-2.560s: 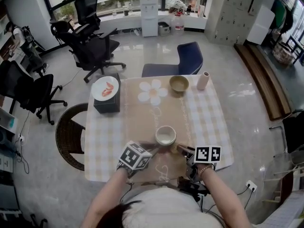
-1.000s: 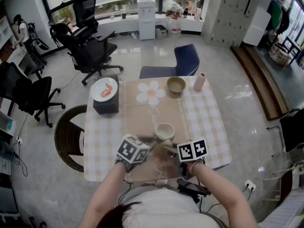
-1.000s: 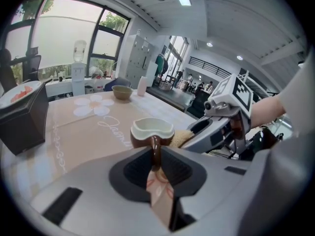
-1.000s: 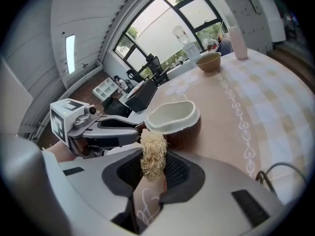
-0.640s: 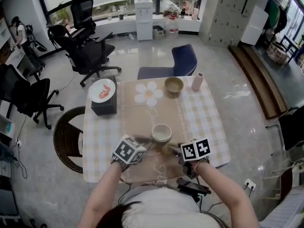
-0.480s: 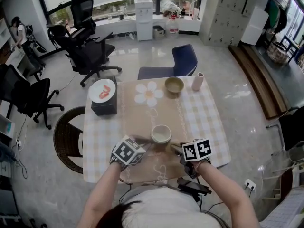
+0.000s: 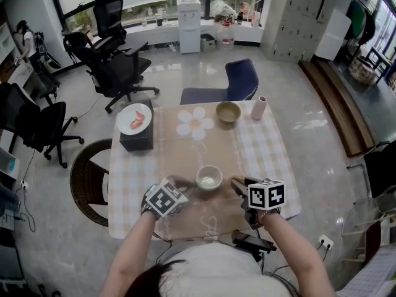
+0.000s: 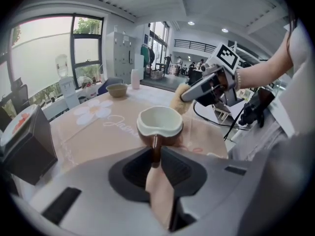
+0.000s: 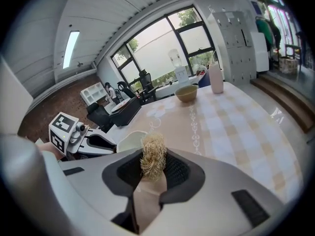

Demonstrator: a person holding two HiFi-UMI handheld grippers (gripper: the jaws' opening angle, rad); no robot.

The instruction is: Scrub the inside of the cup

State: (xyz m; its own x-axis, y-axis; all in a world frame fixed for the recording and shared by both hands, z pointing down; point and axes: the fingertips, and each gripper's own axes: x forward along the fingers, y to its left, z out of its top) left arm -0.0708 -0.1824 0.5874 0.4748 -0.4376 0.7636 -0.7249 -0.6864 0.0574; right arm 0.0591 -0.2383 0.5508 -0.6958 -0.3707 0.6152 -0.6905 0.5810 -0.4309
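1. Cup point(image 7: 209, 178): white inside, brown outside, upright, mouth up, over the beige runner point(image 7: 185, 150) at the near middle of the desk point(image 7: 272, 159). Whether its base touches the runner cannot be told.
2. Handle point(image 8: 155, 149): thin and brown, points toward the person and lies between the jaws of the left tool point(image 8: 155, 156).
3. Left tool: jaws closed on the handle, so the cup is held from its near-left side.
4. Right tool point(image 9: 153, 165): jaws clamped on a scrubber point(image 9: 153, 154), a straw-coloured tuft of fibres that projects past the tips.
5. Scrubber: just beside the cup's right side, outside the rim and not inside the cup.
6. Far end of the desk: an olive bowl point(image 7: 228, 111) and, to its right, a pale pink tumbler point(image 7: 260, 106).
7. Far left corner: a black box point(image 7: 138, 138) that carries a white plate point(image 7: 135, 118) with red food.
8. Beyond the desk: a blue chair point(image 7: 238, 82).
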